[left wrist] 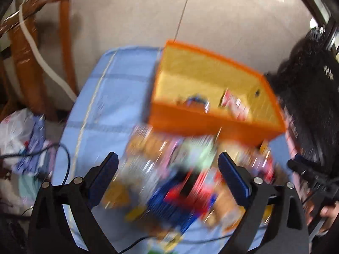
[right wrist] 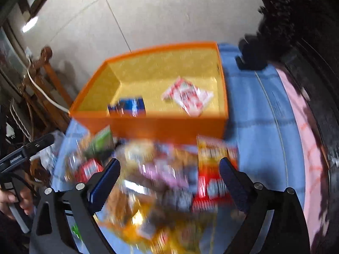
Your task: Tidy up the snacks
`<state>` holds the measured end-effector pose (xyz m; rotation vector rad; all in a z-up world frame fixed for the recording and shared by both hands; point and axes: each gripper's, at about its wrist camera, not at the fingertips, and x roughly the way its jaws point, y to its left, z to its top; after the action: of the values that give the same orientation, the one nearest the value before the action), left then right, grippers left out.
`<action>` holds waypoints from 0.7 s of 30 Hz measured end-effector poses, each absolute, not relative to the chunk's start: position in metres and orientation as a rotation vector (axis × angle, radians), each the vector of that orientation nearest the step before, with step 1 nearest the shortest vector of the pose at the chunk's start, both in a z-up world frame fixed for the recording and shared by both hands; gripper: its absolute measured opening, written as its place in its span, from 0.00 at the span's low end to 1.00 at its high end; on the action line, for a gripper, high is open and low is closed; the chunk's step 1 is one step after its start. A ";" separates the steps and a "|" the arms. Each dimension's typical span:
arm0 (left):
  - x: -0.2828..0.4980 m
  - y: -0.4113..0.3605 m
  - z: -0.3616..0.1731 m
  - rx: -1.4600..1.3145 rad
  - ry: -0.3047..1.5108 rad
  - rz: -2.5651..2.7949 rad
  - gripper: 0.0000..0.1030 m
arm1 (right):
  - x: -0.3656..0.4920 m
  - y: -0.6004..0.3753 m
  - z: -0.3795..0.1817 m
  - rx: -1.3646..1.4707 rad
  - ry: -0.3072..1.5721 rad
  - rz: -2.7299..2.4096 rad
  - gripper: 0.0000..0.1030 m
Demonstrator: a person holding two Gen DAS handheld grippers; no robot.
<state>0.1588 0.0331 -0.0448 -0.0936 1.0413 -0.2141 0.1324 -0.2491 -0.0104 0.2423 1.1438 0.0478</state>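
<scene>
An orange box (right wrist: 152, 124) with a yellow inside stands on a round table under a blue cloth (right wrist: 254, 131). A red-and-white snack packet (right wrist: 187, 97) and a dark blue packet (right wrist: 128, 105) lie in the box (left wrist: 190, 122). In front of the box sprawls a blurred heap of snack packets (right wrist: 161, 175) (left wrist: 180, 182). My left gripper (left wrist: 168, 163) hovers open above the heap with nothing between its fingers. My right gripper (right wrist: 169, 169) is open over the same heap, also holding nothing.
A wooden chair (left wrist: 31, 42) with a white cable stands left of the table. A plastic bag (left wrist: 17, 131) and clutter lie on the floor. Dark carved furniture (right wrist: 307, 42) rises at the right. A pink cloth (right wrist: 303, 144) edges the table. A hand (right wrist: 14, 201) holds the other gripper's handle.
</scene>
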 end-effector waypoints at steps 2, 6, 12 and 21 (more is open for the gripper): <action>0.137 0.041 -0.052 -0.077 1.073 -0.217 0.90 | 0.115 -0.245 -0.015 0.243 1.173 0.034 0.92; 0.093 0.050 -0.072 0.006 1.135 -0.237 0.90 | 0.086 -0.235 -0.018 0.285 1.206 0.034 0.92; 0.037 0.050 -0.101 0.140 1.190 -0.306 0.90 | 0.048 -0.215 -0.018 0.290 1.217 0.056 0.92; 0.021 0.056 -0.115 0.141 1.218 -0.323 0.90 | -0.015 -0.194 -0.030 0.268 1.264 0.067 0.92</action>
<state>0.0205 0.0564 -0.1147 0.1408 1.2180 -0.3226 -0.0149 -0.1942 -0.0300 0.2685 1.2636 0.0673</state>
